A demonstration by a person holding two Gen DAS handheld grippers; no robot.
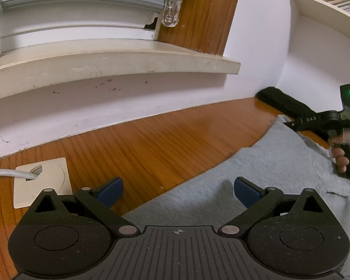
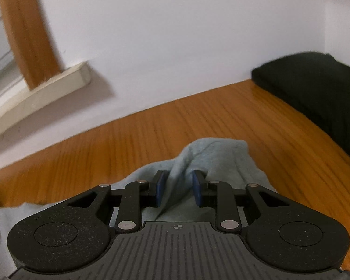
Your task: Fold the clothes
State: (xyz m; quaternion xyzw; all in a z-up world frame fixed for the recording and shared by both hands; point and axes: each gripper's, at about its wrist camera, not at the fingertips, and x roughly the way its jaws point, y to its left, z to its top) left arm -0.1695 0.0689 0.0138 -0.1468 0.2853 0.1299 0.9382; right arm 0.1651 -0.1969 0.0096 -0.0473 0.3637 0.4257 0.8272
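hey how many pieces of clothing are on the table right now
2. A grey garment is spread on the near side, one fold pinched by the right gripper. A folded black garment lies by the far wall. More may be out of view.

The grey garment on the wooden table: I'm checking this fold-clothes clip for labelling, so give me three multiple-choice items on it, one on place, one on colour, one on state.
1. Where does the black folded cloth lie?
A. on the windowsill
B. at the table's far end by the wall
C. under the grey garment

2. What colour are the gripper pads?
A. blue
B. red
C. white

3. What is the right gripper doing?
A. standing wide open over bare wood
B. pinching a fold of the grey garment
C. holding the white cable

Answers:
1 B: the black folded cloth rests on the table against the white wall.
2 A: the pads are blue in both wrist views.
3 B: the right gripper has a ridge of the grey garment bunched between its pads, while the left gripper stands open.
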